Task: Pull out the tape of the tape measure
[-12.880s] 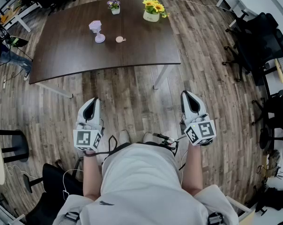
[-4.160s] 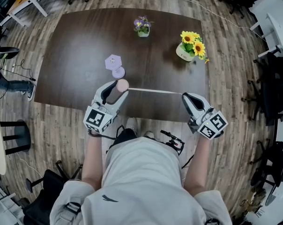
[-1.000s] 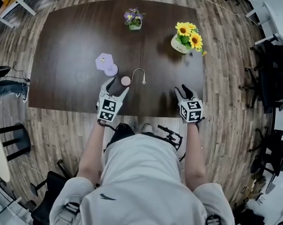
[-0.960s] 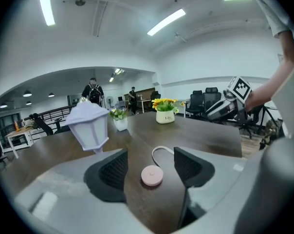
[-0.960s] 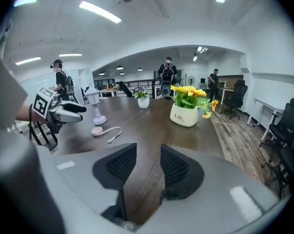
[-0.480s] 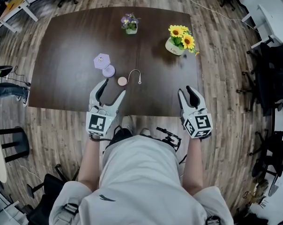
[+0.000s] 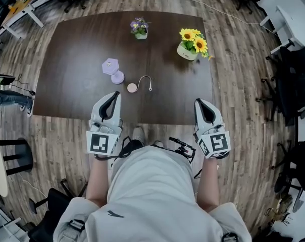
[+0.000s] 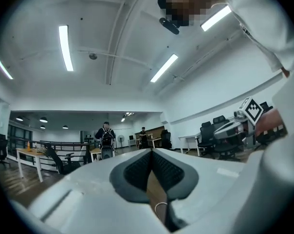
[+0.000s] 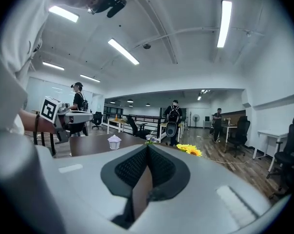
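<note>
On the dark table [image 7: 71,44] in front of us the tape measure [image 7: 132,87] lies free, a small round pinkish case a little left of the middle. A short length of tape [image 7: 144,78] curls out of it in a hook shape towards the right. Neither gripper touches it. We hold the left gripper [image 7: 112,97] at the table's near edge, near the tape measure and a little to its left. In its own view the two padded jaws are pressed together with nothing between them. We hold the right gripper [image 7: 200,104] at the same edge, well apart from the tape measure on the right side, and its jaws too are closed on nothing. Just beyond the case, slightly to its left, stands a small purple ornament [image 7: 111,67] on a round foot. Farther back we see a little pot of purple flowers [image 7: 139,28] and, to the right of it, a white pot of sunflowers [image 7: 191,44]. A wooden floor [image 7: 238,100] lies all round the table, with black office chairs [image 7: 294,54] along the right side. In the right gripper view we can make out people standing far off in the room.
</note>
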`<action>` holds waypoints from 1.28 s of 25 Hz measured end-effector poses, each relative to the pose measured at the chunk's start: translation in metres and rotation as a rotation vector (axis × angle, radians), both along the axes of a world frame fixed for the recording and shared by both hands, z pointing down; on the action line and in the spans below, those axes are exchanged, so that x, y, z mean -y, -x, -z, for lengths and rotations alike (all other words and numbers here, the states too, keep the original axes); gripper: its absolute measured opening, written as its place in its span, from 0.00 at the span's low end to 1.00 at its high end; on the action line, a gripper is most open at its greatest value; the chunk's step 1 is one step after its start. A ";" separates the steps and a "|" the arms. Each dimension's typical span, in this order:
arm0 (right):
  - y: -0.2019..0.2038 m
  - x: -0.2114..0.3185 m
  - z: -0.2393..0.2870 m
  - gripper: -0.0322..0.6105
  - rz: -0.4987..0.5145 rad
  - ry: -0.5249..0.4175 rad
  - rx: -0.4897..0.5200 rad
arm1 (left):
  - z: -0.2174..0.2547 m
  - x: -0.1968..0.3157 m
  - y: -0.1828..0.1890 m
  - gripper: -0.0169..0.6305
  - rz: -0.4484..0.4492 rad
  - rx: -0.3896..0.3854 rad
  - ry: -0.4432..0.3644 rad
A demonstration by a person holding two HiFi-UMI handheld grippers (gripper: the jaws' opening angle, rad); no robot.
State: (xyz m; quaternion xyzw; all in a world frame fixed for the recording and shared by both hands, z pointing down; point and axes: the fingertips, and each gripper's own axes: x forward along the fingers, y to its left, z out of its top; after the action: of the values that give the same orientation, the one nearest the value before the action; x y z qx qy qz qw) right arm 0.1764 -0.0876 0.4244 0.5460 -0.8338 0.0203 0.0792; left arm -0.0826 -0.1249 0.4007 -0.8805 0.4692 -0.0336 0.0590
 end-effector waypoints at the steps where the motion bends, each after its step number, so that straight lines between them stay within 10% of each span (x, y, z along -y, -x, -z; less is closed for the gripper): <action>1: 0.000 -0.001 0.001 0.05 -0.003 -0.004 0.002 | -0.001 -0.001 -0.001 0.04 -0.002 -0.004 0.003; 32: 0.008 0.006 -0.002 0.05 0.002 0.030 0.051 | -0.015 0.006 -0.010 0.04 -0.074 -0.032 0.034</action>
State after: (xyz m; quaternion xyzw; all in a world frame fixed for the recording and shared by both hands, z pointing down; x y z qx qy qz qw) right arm 0.1686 -0.0940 0.4269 0.5433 -0.8357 0.0464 0.0660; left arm -0.0727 -0.1305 0.4158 -0.8986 0.4364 -0.0254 0.0377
